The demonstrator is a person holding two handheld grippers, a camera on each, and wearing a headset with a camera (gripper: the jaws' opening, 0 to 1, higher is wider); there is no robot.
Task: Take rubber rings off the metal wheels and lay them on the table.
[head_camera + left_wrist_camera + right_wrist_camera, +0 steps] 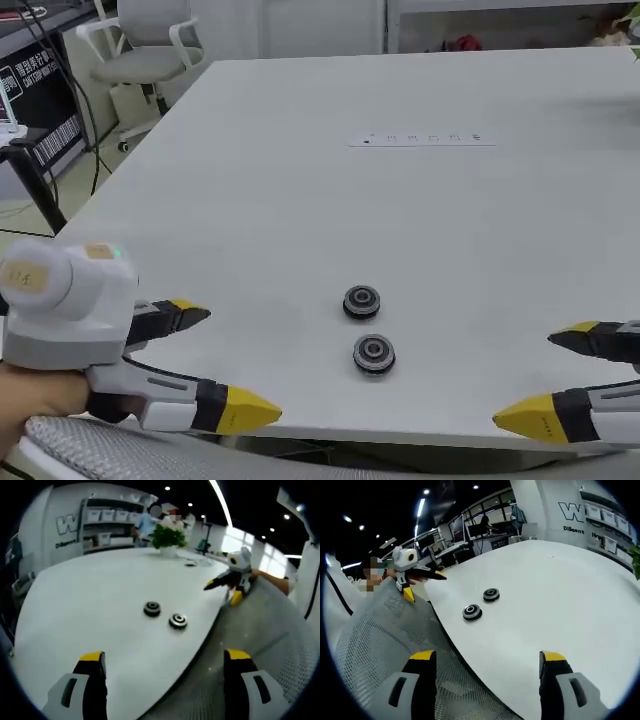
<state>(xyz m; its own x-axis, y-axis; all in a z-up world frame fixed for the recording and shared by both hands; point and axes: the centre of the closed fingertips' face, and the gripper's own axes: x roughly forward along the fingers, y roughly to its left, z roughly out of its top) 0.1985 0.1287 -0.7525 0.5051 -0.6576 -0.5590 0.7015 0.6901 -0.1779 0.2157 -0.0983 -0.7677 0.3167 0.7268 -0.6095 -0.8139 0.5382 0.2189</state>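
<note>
Two small metal wheels with black rubber rings lie flat near the table's front edge: the farther wheel [361,302] [152,609] [491,595] and the nearer wheel [374,353] [178,621] [472,612]. My left gripper [228,362] [162,662] hovers open at the front left edge, a hand's width left of the wheels, with nothing between its yellow-tipped fingers. At the front right edge my right gripper [548,377] [484,661] stands open and holds nothing. Each gripper appears in the other's view: the right gripper [220,591] and the left gripper [422,584].
The white table [400,200] stretches far back with a small printed strip [420,140] near its middle. An office chair [150,40] stands beyond the far left corner. A potted plant [167,537] sits at the table's far end.
</note>
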